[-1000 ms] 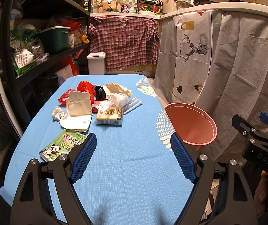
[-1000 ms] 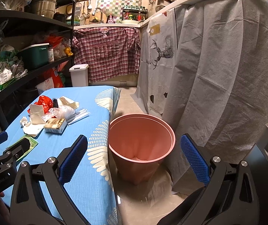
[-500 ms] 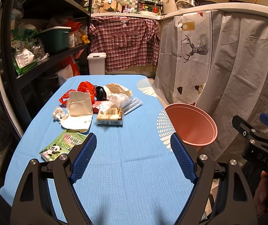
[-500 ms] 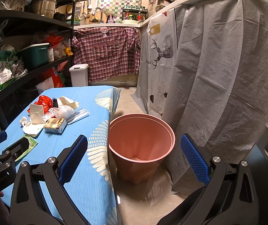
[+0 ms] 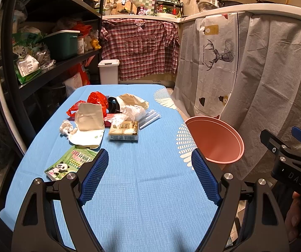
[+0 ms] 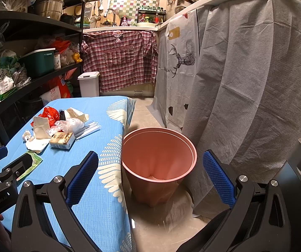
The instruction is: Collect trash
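Pink bin (image 6: 158, 157): upright on floor beside counter (image 5: 142, 180), appears empty. Left tongs (image 5: 150, 174), right tongs (image 6: 150, 177): wide open, empty. Trash pile (image 5: 108, 115) on counter.

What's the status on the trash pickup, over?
Left hand-held gripper open, empty. Right hand-held gripper open, empty. Trash pile untouched on table; pink bin beside it. Nothing blocking.

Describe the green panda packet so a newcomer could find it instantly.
On the blue tablecloth, the trash sits in a cluster toward the far left. The flat green packet with a panda picture lies at that cluster's near edge, just ahead of the left gripper; it is the only green printed piece there.
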The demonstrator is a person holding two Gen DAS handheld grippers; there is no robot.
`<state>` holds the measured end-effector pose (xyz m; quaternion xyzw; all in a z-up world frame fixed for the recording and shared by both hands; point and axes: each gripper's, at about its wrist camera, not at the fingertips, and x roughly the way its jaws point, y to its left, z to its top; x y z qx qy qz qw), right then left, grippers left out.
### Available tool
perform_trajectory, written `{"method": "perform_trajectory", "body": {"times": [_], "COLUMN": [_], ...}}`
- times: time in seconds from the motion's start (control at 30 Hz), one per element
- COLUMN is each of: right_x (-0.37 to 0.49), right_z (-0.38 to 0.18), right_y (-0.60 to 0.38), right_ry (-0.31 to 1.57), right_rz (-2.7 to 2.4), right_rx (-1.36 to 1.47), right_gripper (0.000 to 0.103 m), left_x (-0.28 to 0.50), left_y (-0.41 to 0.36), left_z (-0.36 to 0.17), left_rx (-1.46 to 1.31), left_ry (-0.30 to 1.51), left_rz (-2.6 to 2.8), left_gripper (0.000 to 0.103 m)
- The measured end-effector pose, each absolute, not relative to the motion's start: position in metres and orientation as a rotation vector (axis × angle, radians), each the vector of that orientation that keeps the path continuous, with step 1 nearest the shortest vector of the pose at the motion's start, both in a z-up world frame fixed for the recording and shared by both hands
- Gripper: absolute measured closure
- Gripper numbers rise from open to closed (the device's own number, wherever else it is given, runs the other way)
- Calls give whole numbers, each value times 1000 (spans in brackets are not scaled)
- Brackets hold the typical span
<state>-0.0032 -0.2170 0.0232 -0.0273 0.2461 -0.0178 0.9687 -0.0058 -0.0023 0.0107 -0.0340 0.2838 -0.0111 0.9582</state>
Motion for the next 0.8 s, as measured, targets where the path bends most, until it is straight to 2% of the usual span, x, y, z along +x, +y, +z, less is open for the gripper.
{"method": "perform_trajectory", "body": {"times": [0.4,0.5,0.67,0.8], "right_x": [-3,-1,6,12], "right_z": [26,28,31,37], "right_y": [-219,-219,-213,-205], "right_ry": [499,503,500,493], "right_rz": [-29,-27,-12,26], "right_rx": [-47,-37,-34,-29], "right_gripper": [6,6,20,26], "left_x": [-7,-6,-4,4], "left_y": [-1,1,4,13], "left_z": [12,15,22,30], "left_rx": [-76,-74,-53,-52], "left_ry": [575,573,552,544], "left_rz": [-25,-32,-26,-6], "left_gripper": [25,31,41,48]}}
